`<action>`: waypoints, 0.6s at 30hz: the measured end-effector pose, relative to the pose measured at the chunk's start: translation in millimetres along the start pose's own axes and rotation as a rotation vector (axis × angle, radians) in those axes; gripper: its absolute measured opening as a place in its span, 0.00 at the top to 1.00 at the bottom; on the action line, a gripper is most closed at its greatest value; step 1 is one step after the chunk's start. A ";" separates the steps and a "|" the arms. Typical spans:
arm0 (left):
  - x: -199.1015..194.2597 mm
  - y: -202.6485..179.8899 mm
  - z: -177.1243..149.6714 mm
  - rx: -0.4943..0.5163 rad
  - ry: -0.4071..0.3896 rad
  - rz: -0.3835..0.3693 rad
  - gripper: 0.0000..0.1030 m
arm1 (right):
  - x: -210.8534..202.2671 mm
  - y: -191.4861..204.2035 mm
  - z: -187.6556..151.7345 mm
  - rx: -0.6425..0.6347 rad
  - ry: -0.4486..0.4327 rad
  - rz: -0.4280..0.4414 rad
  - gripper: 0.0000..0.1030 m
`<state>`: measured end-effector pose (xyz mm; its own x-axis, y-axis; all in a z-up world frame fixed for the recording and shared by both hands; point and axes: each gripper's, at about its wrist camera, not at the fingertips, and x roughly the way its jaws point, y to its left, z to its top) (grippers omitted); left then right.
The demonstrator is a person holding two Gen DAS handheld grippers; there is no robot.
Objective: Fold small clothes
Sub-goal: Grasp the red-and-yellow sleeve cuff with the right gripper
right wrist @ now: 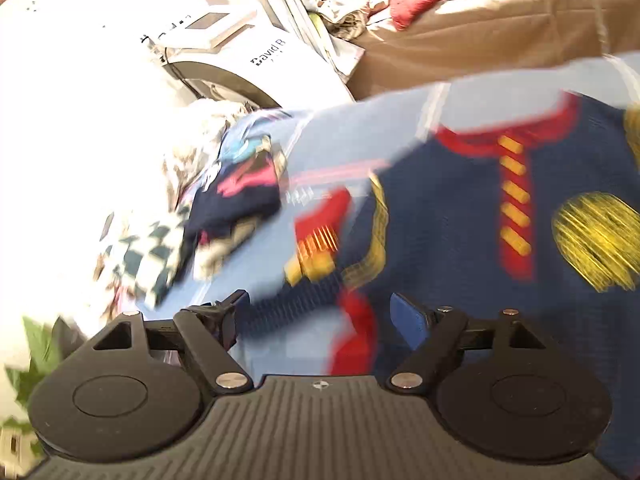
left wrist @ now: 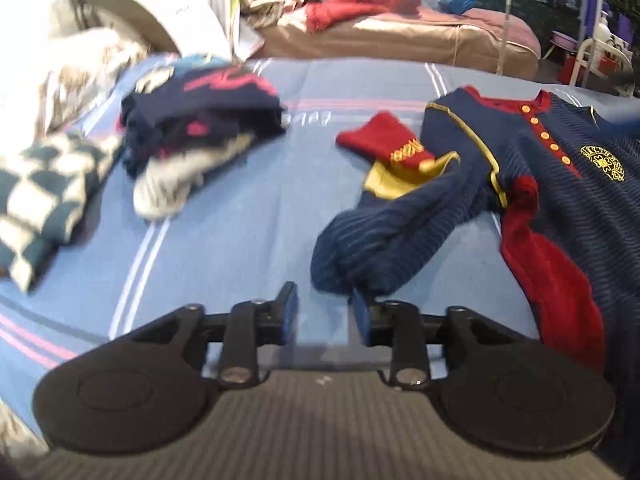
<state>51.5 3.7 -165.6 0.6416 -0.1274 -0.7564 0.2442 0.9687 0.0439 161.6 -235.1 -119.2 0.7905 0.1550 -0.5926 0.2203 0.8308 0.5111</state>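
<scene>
Right now your navy ribbed child's top with red panels, yellow piping and a yellow crest (left wrist: 560,168) lies spread face up on the blue striped bed sheet (left wrist: 240,220), collar away from you, which suits folding the sides inward. Its near sleeve (left wrist: 384,236) is bunched toward you, the red cuff (left wrist: 384,140) turned back, so it wants straightening first. Your left claw (left wrist: 325,312) stands apart, empty, its right pad just at the sleeve's rumpled end, well placed to pinch it. Your right claw (right wrist: 320,320) is also apart and holds nothing, over the top's lower body; that view is blurred. A heap of folded dark and checked clothes (left wrist: 192,120) sits well apart, leaving you working room.
</scene>
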 end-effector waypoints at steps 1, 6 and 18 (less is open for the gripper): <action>-2.7 2.1 -3.4 -0.031 -0.001 -0.035 0.45 | 22.9 6.7 12.0 -0.009 0.007 -0.009 0.00; -18.6 11.0 -21.0 -0.119 -0.015 -0.062 0.07 | 125.1 53.6 33.6 -0.191 0.129 -0.146 0.00; -5.3 9.8 -15.5 -0.109 0.032 -0.129 0.04 | 77.8 48.9 56.5 -0.254 -0.094 -0.202 0.94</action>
<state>39.3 17.2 -171.3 0.5863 -0.2471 -0.7715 0.2419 0.9623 -0.1244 266.2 -212.6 -105.1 0.7972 -0.0667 -0.6001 0.2378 0.9482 0.2106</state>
